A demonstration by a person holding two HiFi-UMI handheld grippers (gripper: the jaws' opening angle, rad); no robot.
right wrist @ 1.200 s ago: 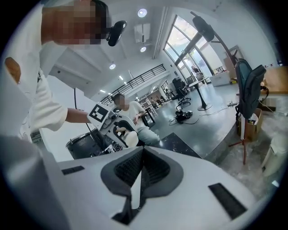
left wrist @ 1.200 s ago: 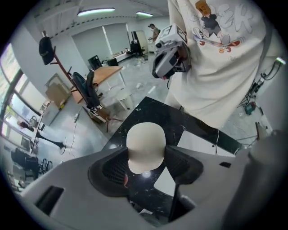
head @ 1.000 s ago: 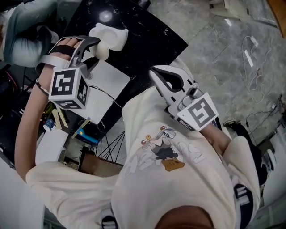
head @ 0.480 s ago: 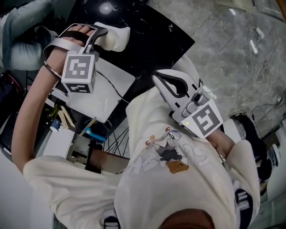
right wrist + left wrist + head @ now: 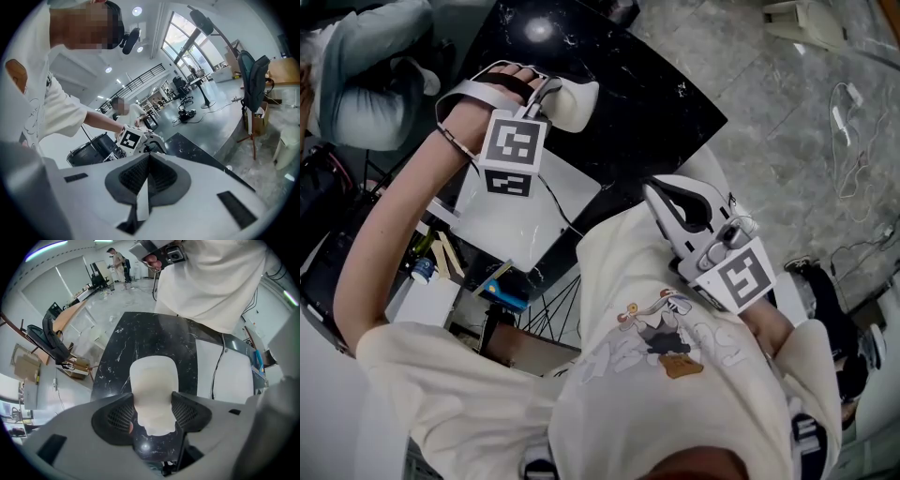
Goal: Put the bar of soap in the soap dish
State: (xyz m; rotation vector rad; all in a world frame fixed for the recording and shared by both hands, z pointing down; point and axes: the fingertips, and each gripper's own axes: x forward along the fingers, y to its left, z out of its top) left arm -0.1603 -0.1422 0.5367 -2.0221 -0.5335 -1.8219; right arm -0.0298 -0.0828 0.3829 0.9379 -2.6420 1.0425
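My left gripper [image 5: 153, 409] points straight down over the black marble table [image 5: 647, 84]. Its pads press the sides of a white bar of soap [image 5: 157, 420]. Directly beneath and beyond the bar lies the white soap dish [image 5: 153, 373], a rounded oblong; whether the bar touches it I cannot tell. In the head view the left gripper [image 5: 546, 96] hides the soap, and the dish [image 5: 577, 101] shows beside its tips. My right gripper [image 5: 664, 194] is held near my chest, off the table edge, jaws closed together with nothing between them [image 5: 148, 176].
A white sheet [image 5: 520, 211] with a black cable [image 5: 555, 199] across it lies on the table's near side. Another person's sleeve [image 5: 366, 94] is at the upper left. Tools and boxes [image 5: 441, 258] clutter the space below the table's left edge.
My left gripper has come down with the soap onto the spot over the dish. The right gripper has stayed near my chest.
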